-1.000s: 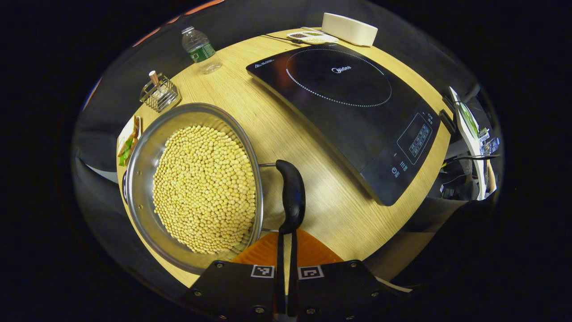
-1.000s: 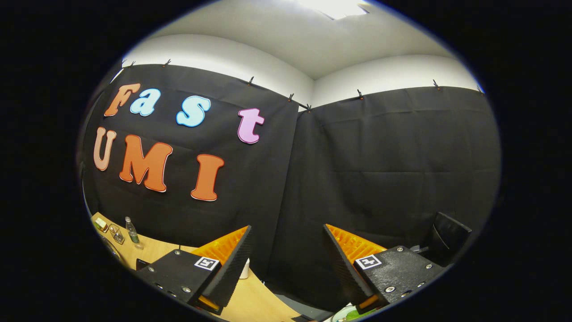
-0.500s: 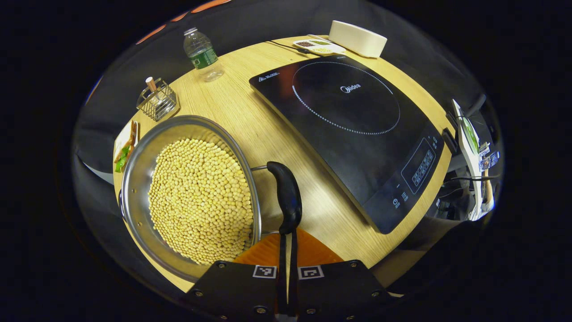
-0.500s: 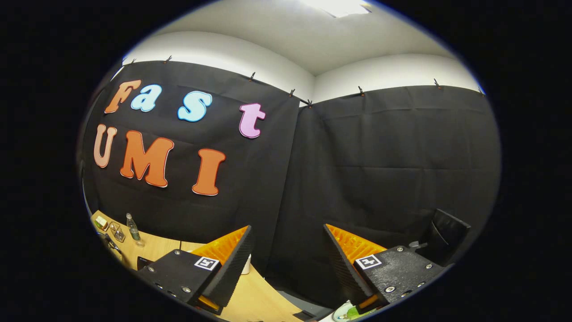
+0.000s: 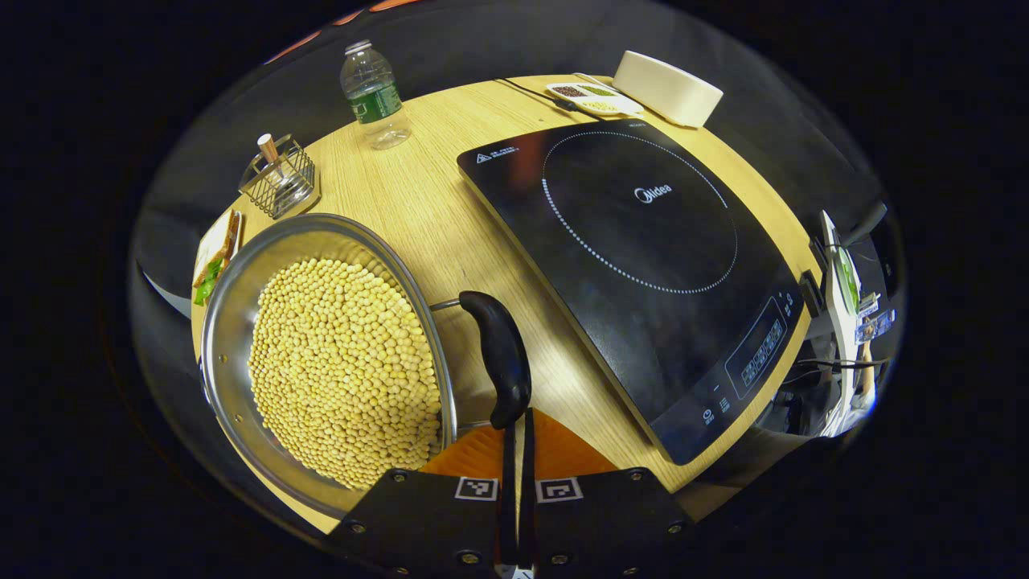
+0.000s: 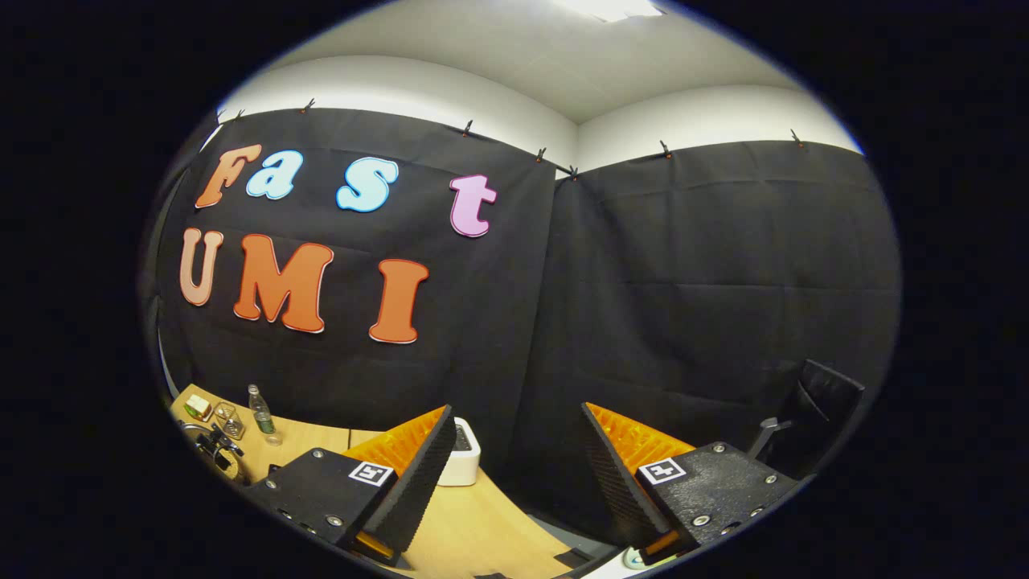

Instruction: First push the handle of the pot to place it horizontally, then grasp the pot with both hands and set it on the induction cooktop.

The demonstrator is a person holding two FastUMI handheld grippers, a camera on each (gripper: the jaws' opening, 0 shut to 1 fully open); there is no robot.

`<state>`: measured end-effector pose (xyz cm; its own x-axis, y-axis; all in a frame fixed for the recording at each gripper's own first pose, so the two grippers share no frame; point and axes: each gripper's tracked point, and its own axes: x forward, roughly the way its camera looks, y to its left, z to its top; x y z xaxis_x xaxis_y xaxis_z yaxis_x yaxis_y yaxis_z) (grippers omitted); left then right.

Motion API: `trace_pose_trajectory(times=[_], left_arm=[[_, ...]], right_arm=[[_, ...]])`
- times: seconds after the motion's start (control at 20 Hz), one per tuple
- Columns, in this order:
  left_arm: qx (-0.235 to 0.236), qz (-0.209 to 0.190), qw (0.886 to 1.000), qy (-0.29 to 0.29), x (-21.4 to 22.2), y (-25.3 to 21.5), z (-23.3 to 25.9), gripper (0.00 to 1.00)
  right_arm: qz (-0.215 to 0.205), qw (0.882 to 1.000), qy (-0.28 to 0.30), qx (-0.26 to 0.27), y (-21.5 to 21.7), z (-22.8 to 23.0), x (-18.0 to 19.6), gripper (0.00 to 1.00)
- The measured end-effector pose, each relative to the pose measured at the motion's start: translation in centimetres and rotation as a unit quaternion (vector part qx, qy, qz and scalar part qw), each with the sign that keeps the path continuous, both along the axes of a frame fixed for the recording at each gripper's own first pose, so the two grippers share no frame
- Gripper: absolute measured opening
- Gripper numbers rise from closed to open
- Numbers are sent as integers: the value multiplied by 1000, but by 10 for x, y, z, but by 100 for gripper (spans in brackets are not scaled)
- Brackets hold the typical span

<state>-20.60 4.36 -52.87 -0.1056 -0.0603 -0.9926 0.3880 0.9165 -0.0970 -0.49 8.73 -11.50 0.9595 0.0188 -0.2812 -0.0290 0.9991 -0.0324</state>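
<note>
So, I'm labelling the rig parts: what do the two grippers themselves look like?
Each gripper has two black, angular finger mounts studded with small screws. Each mount carries a square black-and-white coded tag. The left gripper has ribbed inner faces. The right gripper has wedge-shaped fingers with ridged faces and textured edges. No cables or sleeves are in view.

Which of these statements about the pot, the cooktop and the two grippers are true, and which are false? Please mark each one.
1. The pot stands on the induction cooktop. False: it stands on the wooden table, beside the cooktop.
2. The pot holds many small yellow beans. True.
3. The left gripper has its fingers closed together at the lower end of the pot's black handle. True.
4. The right gripper grips the pot's rim. False: it is open, raised, and faces the black cloth wall.
5. A water bottle lies on its side on the cooktop. False: it stands upright on the table.
</note>
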Motion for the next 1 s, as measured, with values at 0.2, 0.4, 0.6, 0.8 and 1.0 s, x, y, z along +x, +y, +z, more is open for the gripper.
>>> trace_pose_trajectory(times=[0.2,0.4,0.6,0.8,1.0], left_arm=[[-8,21,1000,-8,15,-4,-6,2],[-13,36,999,-18,30,-7,-12,3],[-18,43,999,-25,45,-9,-17,3],[-29,56,998,-29,59,-11,-26,2],[-50,89,995,-16,69,-17,-29,2]], right_arm=[[26,999,26,15,30,-20,-6,97],[48,997,50,17,53,-37,-13,95],[64,995,72,23,75,-50,-18,95],[77,993,91,26,94,-61,-22,95],[94,989,108,26,116,-67,-28,96]])
